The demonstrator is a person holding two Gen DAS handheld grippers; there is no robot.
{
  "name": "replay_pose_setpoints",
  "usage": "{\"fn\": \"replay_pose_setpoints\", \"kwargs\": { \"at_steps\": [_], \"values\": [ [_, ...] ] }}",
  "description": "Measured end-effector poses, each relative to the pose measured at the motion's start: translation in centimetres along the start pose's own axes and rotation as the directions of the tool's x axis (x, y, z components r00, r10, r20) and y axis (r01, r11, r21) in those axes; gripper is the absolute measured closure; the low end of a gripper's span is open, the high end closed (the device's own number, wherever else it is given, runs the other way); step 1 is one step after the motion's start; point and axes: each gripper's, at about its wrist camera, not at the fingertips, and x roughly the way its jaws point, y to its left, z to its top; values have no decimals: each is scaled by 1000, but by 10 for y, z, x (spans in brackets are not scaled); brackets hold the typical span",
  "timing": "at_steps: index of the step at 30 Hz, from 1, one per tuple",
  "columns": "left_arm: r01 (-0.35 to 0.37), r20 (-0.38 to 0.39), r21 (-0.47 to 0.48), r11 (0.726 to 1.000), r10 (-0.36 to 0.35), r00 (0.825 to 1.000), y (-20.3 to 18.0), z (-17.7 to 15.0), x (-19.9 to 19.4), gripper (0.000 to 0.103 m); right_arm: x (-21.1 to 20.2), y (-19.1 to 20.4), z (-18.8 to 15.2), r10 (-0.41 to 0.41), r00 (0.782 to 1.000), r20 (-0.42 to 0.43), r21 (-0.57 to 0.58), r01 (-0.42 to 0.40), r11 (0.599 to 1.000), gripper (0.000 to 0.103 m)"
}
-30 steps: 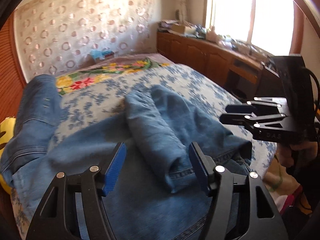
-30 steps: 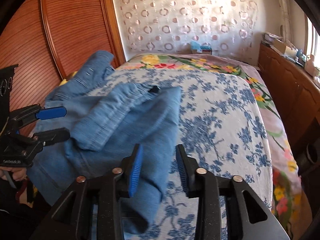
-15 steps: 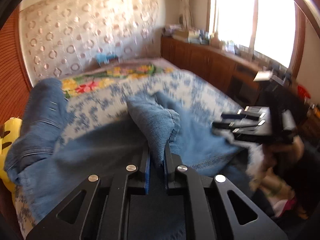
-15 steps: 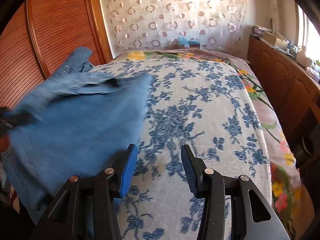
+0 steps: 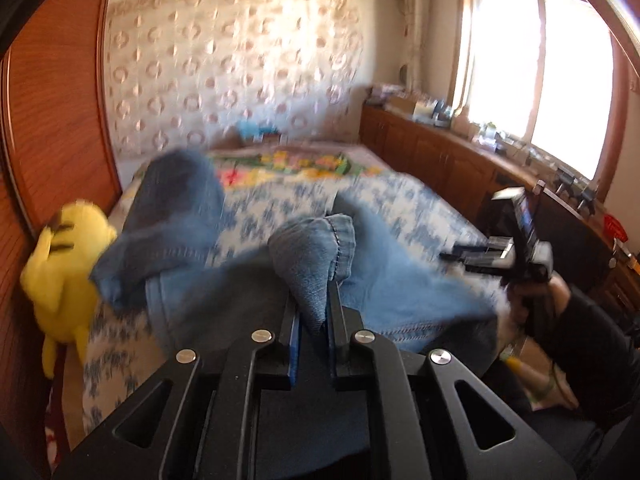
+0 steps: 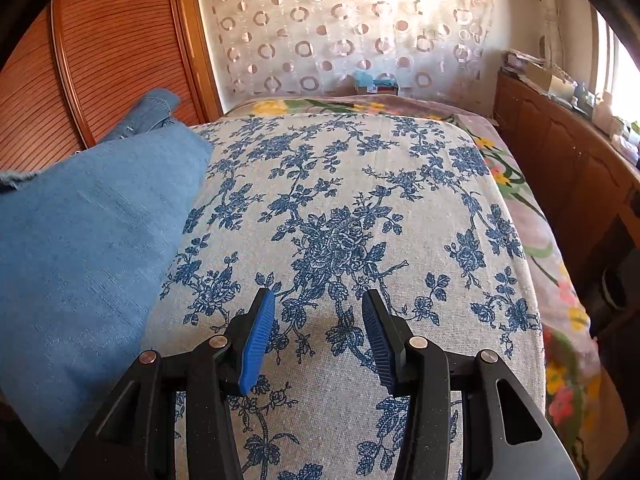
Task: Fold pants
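Left gripper (image 5: 313, 322), spread 1 s ago, is now pressed together on a bunched hem of the blue denim pants (image 5: 316, 264) and lifted off the floral-print bed (image 6: 360, 208); grasp made, leg ready to be carried over for the fold. Pants lie along the bed's left side. Right gripper (image 6: 318, 336) has swung off the denim, jaws spread and empty, hovering low over bare bedspread, right of the pants.
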Motion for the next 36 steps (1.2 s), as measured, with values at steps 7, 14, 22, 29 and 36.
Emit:
{"fn": "replay_pose_setpoints", "kwargs": {
  "at_steps": [7, 14, 22, 29, 36],
  "values": [
    [-4, -85, -25, 1000, 2, 996, 11, -22, 16, 72, -9, 11, 4, 36, 999, 25, -24, -35, 999, 56],
    [-23, -31, -35, 999, 22, 999, 24, -11, 6, 53, -32, 44, 12, 106, 992, 71, -81, -100, 992, 56],
    [-42, -50, 11, 999, 43, 998, 27, 14, 41, 53, -40, 81, 7, 188, 980, 67, -149, -176, 973, 56],
    [-22, -111, 21, 1000, 25, 994, 43, 30, 82, 53, -24, 98, -2, 199, 980, 26, -167, -192, 967, 56],
    [-9, -199, -2, 1000, 9, 980, 66, 49, 131, 53, -10, 109, -10, 167, 986, 14, -185, -162, 969, 56]
  ]
}}
